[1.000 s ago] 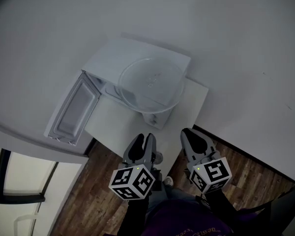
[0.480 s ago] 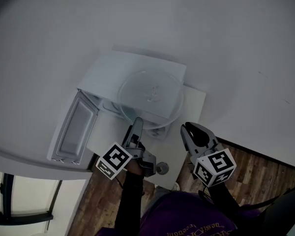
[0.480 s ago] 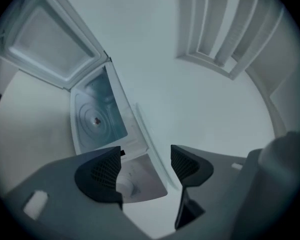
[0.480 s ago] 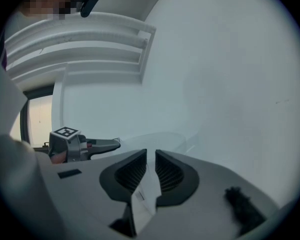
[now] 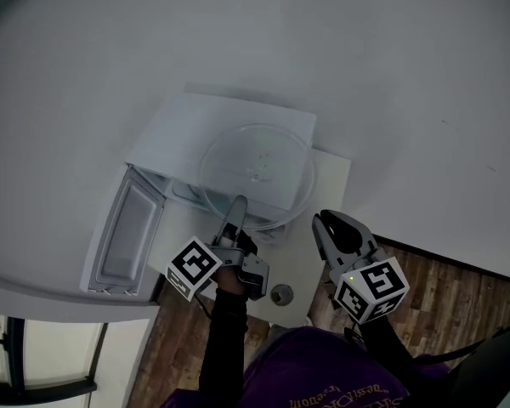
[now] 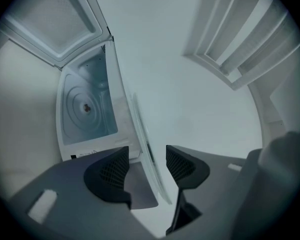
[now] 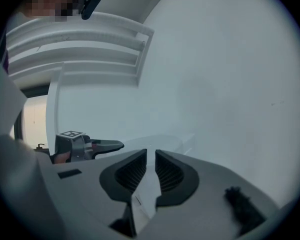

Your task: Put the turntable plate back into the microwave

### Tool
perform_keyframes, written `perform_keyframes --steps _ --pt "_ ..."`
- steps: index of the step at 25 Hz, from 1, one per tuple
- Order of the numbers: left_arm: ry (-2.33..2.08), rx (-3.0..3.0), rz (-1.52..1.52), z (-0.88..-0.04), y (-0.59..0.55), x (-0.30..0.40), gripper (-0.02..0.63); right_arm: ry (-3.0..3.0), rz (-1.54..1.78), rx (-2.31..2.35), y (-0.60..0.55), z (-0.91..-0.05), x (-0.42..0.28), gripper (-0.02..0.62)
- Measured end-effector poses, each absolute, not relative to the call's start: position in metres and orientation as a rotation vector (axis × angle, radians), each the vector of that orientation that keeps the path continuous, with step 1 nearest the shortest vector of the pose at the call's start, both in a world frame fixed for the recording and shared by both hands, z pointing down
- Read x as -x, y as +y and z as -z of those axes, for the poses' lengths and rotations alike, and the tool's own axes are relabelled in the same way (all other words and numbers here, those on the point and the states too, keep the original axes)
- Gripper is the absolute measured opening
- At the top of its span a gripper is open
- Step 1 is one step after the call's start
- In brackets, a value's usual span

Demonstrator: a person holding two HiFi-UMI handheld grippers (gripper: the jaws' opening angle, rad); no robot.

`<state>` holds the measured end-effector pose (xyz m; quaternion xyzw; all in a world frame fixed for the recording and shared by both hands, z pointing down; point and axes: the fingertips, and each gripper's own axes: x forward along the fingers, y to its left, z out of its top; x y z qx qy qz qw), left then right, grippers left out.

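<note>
Plate (image 5: 257, 175) rim sits inside left claw (image 6: 146, 159), which is spread but just closing and not yet pinching. It should bite squarely, then carry to the microwave (image 5: 229, 126) mouth at 8 o'clock. Right claw (image 7: 151, 166) is pressed together, idle.

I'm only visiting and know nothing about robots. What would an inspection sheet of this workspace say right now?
Surface: small white table, carrying the microwave.
Job's things: round clear glass turntable plate lies on top of the white microwave, overhanging its front; microwave door open; cavity holds no plate.
Clutter: nothing seen.
Claws: left claw straddles the plate's rim, has just been closing, not yet pressing; right claw closed to a slit, empty.
Cables: nothing seen.
Surroundings: white wall, brown wooden floor.
</note>
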<state>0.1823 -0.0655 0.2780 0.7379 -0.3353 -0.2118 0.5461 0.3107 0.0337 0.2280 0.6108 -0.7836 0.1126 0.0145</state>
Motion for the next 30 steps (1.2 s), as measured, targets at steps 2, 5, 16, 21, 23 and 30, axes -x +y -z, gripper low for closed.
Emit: perform_keyframes --steps 2,5,16,21,23,30 --pt "-0.781 -1.744 0.555 -0.273 -0.066 -0.181 0.194 -2.441 -0.354 -1.908 0.035 -0.227 -0.311 0.044" --pt "-0.75 -1.726 0.628 -0.266 -0.067 -0.179 0.155 -2.426 -0.353 -1.91 0.036 -0.228 -0.311 0.044" --pt "-0.651 -1.556 0.791 -0.273 -0.068 -0.175 0.035 -2.414 -0.357 -1.918 0.044 -0.23 -0.312 0.044" --pt "-0.632 -1.524 0.845 -0.276 -0.063 -0.171 0.035 -2.411 -0.353 -1.914 0.046 -0.23 -0.311 0.044" --pt "-0.627 -1.524 0.859 -0.276 -0.06 -0.17 0.035 -2.411 -0.35 -1.916 0.046 -0.229 -0.312 0.044" --pt "-0.529 -1.506 0.951 -0.275 -0.043 -0.162 0.038 -2.406 -0.338 -1.89 0.048 -0.23 -0.311 0.044"
